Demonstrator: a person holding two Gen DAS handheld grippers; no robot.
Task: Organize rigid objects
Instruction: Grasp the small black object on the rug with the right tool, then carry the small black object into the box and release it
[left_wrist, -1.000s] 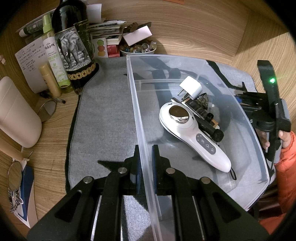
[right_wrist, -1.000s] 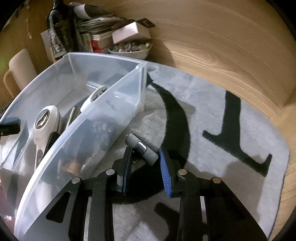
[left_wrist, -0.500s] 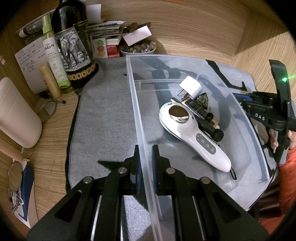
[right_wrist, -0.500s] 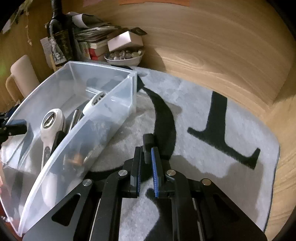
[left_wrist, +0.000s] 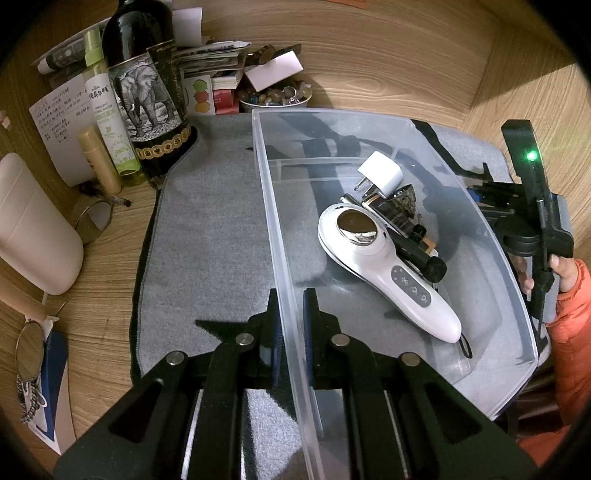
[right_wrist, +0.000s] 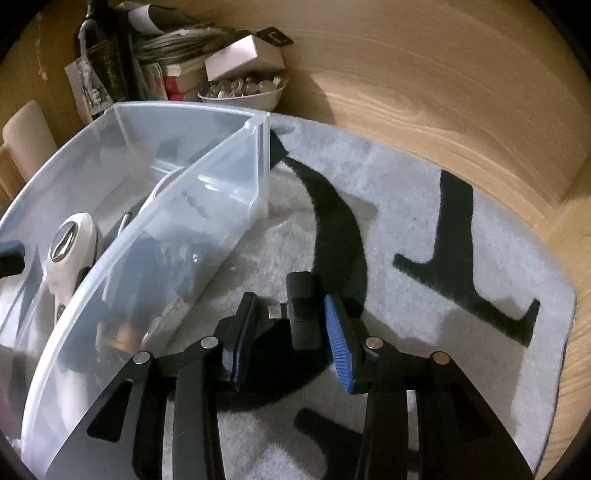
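Observation:
A clear plastic bin stands on the grey mat. My left gripper is shut on the bin's near side wall, one pad on each face. Inside lie a white handheld device, a white charger plug and a black cylinder. Right of the bin, my right gripper is low over the mat. Its jaws are opening. A small black dongle with a metal connector lies between them, close to the right pad, with a gap to the left pad.
A dark bottle with an elephant label, a spray bottle, stacked papers and a bowl of stones crowd the back. Glasses and a white case lie left. A hand in an orange sleeve holds the right gripper.
The right gripper's jaws closed on the black dongle half a second ago and now stand apart again, with the dongle turned between them. The left gripper has not moved.

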